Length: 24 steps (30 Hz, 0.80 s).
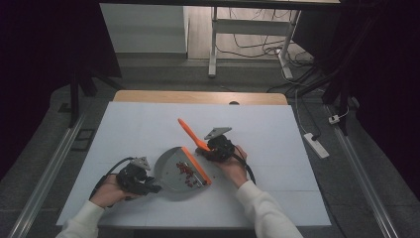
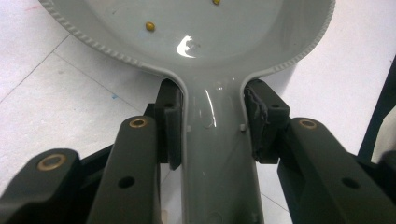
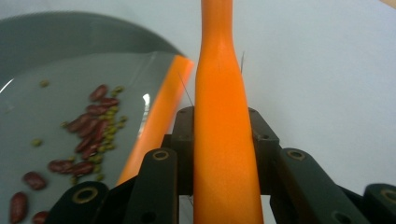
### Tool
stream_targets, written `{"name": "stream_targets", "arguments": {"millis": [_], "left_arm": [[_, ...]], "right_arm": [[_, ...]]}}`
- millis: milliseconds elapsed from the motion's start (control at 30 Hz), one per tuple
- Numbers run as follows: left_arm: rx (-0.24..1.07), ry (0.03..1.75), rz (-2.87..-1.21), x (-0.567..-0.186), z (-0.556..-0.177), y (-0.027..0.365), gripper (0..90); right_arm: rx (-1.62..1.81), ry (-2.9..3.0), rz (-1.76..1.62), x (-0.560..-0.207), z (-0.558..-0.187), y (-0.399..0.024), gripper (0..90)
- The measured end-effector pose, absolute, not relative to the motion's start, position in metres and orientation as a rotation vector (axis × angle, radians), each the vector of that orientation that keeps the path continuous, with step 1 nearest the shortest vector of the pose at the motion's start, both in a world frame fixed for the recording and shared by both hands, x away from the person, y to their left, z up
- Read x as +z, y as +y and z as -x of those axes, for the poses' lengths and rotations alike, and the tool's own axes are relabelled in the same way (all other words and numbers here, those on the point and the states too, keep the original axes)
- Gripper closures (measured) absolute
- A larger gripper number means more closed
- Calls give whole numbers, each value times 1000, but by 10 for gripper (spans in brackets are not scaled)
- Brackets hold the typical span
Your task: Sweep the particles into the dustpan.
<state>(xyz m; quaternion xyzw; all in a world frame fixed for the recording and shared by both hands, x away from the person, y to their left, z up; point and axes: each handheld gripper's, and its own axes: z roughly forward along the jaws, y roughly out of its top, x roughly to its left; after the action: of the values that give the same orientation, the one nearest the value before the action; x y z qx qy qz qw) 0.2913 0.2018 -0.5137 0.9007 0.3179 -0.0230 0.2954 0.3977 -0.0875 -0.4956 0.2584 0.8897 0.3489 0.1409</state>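
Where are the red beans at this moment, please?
In the high view, the red beans lie inside the grey dustpan near the table's front middle, just behind its orange lip; a few sit by the lip's near end.

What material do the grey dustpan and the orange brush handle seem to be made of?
Grey dustpan: probably moulded plastic, glossy; it shows sharp light reflections and a ribbed rim. Orange brush handle: likely plastic too, smooth with a soft sheen and even colour, though the look leaves it open.

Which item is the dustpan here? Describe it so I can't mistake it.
Look at the white table, near the front edge between the two hands. The dustpan is the flat grey scoop with an orange strip along its lip, its handle clamped in the left gripper. Unlike the all-orange brush beside it, it holds red beans.
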Motion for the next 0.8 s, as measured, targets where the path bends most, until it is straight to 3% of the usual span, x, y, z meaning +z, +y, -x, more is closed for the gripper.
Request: {"name": "stream_targets", "arguments": {"millis": [300,800], "left_arm": [[-60,846,-2396,-513,-291,202,623],[-57,842,-2398,-512,-287,202,623]], "right_arm": [[1337,2645,-768,-479,-385,-94,704],[1003,2504,-868,-472,-352,-156,703]]}}
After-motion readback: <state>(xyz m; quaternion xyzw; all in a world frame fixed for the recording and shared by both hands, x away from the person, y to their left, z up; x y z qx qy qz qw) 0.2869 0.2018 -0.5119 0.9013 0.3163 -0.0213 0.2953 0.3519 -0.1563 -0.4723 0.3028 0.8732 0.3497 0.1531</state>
